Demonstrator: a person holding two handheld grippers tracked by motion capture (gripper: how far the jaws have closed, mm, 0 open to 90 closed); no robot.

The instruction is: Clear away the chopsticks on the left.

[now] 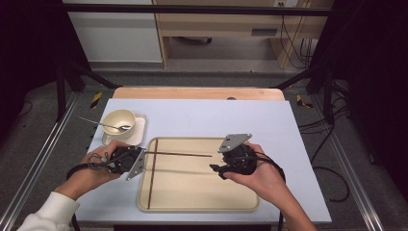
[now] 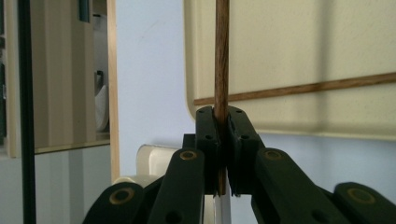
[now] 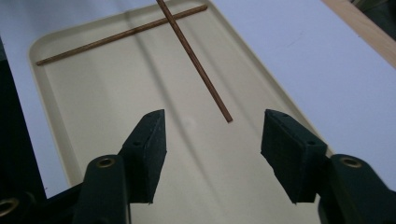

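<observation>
A beige tray [image 1: 202, 192] lies in the middle of the table. My left gripper [image 1: 143, 154] is at the tray's left edge, shut on one end of a brown chopstick [image 1: 183, 154] that reaches level across the tray toward the right. In the left gripper view the gripper [image 2: 223, 114] has its pads pressed on that chopstick [image 2: 222, 56]. A second chopstick [image 1: 152, 178] lies flat in the tray along its left side. My right gripper [image 1: 214, 168] hovers over the tray, open and holding nothing. In its own view the gripper [image 3: 212, 135] stands just short of the held chopstick's free tip [image 3: 227, 119].
A cream bowl [image 1: 115, 117] with a metal spoon [image 1: 103, 124] in it stands on a white square plate [image 1: 139, 131] behind my left hand. The pale blue table cover [image 1: 202, 115] ends at a wooden edge [image 1: 197, 93] at the back.
</observation>
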